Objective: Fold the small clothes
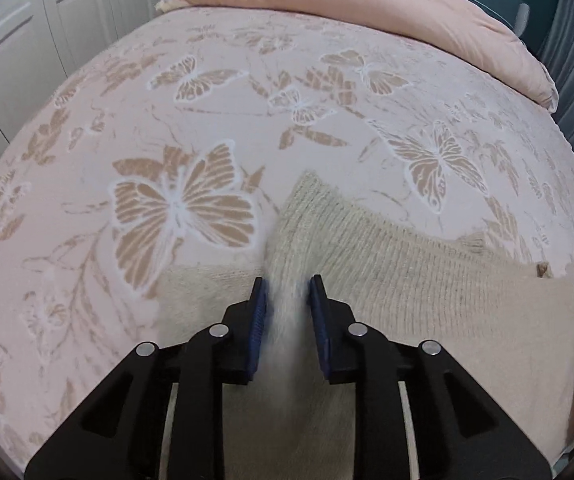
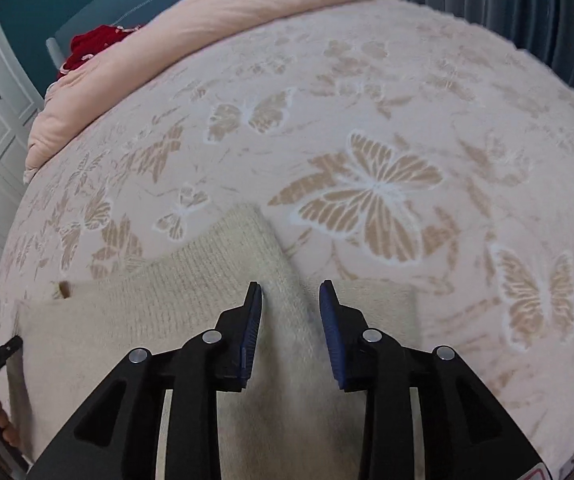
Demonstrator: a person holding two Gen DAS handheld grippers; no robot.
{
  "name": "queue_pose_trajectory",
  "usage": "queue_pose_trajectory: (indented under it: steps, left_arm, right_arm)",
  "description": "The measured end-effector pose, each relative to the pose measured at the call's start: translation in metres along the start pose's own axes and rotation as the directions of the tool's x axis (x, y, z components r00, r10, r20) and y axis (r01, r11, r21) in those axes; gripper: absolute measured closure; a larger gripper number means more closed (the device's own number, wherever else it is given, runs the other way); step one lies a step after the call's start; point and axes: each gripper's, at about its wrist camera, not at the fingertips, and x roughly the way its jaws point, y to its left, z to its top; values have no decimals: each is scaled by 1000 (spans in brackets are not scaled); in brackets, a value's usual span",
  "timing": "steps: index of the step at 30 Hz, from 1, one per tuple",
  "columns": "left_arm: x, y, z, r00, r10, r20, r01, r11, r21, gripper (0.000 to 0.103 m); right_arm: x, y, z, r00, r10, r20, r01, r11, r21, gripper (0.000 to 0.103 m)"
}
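A cream knitted sweater (image 1: 387, 264) lies on the bed, seen also in the right wrist view (image 2: 191, 292). A folded-over part of it comes to a point toward the bed's middle in both views. My left gripper (image 1: 288, 292) is open, its blue pads on either side of a blurred raised fold of the sweater. My right gripper (image 2: 290, 294) is open too, astride a similar ridge of knit. The left gripper's tip (image 2: 7, 350) shows at the right view's left edge.
The bed carries a pink cover with tan butterflies (image 1: 183, 204). A rolled pink duvet (image 1: 367, 4) lies along the far side. White wardrobe doors (image 1: 27, 40) stand left, a grey curtain (image 2: 527, 4) right, and a red item (image 2: 95, 44) behind the duvet.
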Motion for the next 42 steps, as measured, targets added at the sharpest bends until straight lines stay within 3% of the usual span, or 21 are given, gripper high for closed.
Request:
queue_pose_trajectory:
  steps: [3, 5, 7, 9, 11, 13, 17, 18, 19, 21, 22, 23, 25, 27, 29, 31, 34, 36, 37, 38, 42]
  left_arm:
    - [-43, -4, -16, 998, -41, 44, 40, 999, 20, 71]
    - [-61, -16, -31, 990, -138, 42, 138, 990, -7, 70]
    - [-66, -38, -50, 978, -207, 3, 207, 978, -8, 68]
    - [-57, -56, -67, 974, -223, -43, 224, 975, 4, 67]
    - [-41, -58, -83, 983, -160, -90, 162, 987, 6, 68]
    - [-29, -37, -95, 988, -115, -108, 111, 993, -36, 66]
    - [-36, 9, -105, 992, -100, -73, 95, 994, -60, 79]
    - [-36, 16, -107, 991, -111, -74, 107, 992, -61, 83]
    - [-36, 21, -109, 989, -128, -71, 124, 990, -63, 83]
    - [-36, 19, -114, 991, -121, -57, 120, 992, -34, 83]
    - [-36, 13, -116, 994, -97, -50, 97, 995, -13, 83]
    - [-38, 8, -117, 996, -74, -44, 75, 997, 0, 83]
    - [-46, 5, -115, 993, -107, -47, 105, 994, -43, 79]
    - [-61, 9, -117, 986, -163, -36, 158, 980, -123, 61]
    - [-75, 15, -124, 986, -168, -7, 165, 973, -160, 53]
    - [-81, 24, -130, 991, -137, -12, 133, 979, -152, 51]
    - [-83, 49, -141, 990, -138, -36, 130, 976, -174, 51]
    - [-83, 64, -147, 991, -127, -39, 116, 973, -201, 51]
    - [-81, 69, -150, 992, -118, -51, 104, 971, -215, 51]
    - [-76, 74, -153, 991, -112, -71, 93, 968, -233, 49]
    - [-68, 81, -161, 989, -127, -73, 96, 939, -331, 44]
  right_arm:
    - [-43, 36, -20, 993, 110, 48, -105, 990, -99, 72]
    - [-47, 79, -44, 970, 241, -36, -243, 958, -155, 72]
    - [-41, 127, -73, 925, 350, -151, -374, 909, -185, 77]
    - [-34, 167, -103, 901, 381, -208, -425, 870, -249, 82]
    - [-25, 183, -119, 919, 329, -219, -386, 864, -323, 83]
    - [-18, 161, -118, 949, 248, -197, -301, 899, -320, 84]
    - [-30, 34, -98, 996, 39, -83, -51, 987, -154, 83]
    - [-34, 2, -95, 997, -36, -71, 27, 992, -125, 83]
    - [-37, -28, -95, 995, -74, -72, 68, 994, -88, 103]
    - [-44, -71, -97, 989, -114, -92, 114, 993, -12, 103]
    - [-50, -77, -98, 979, -180, -99, 180, 984, -8, 92]
    - [-55, -76, -99, 972, -215, -96, 215, 977, -15, 93]
    - [-73, -59, -103, 994, -90, -56, 90, 996, 3, 95]
    - [-87, -28, -104, 1000, 4, -30, -5, 1000, -21, 95]
    - [-85, 8, -102, 996, 81, -37, -84, 992, -97, 98]
    - [-70, 16, -101, 996, 63, -61, -70, 990, -119, 101]
    - [-46, -26, -106, 990, -60, -125, 63, 998, 21, 103]
    - [-65, -49, -109, 997, -4, -81, 15, 991, 130, 103]
    - [-76, -52, -108, 998, -23, -52, 30, 989, 144, 97]
    - [-85, -49, -106, 1000, -19, -25, 23, 991, 132, 90]
    - [-89, -12, -90, 999, 38, -10, -39, 999, -27, 91]
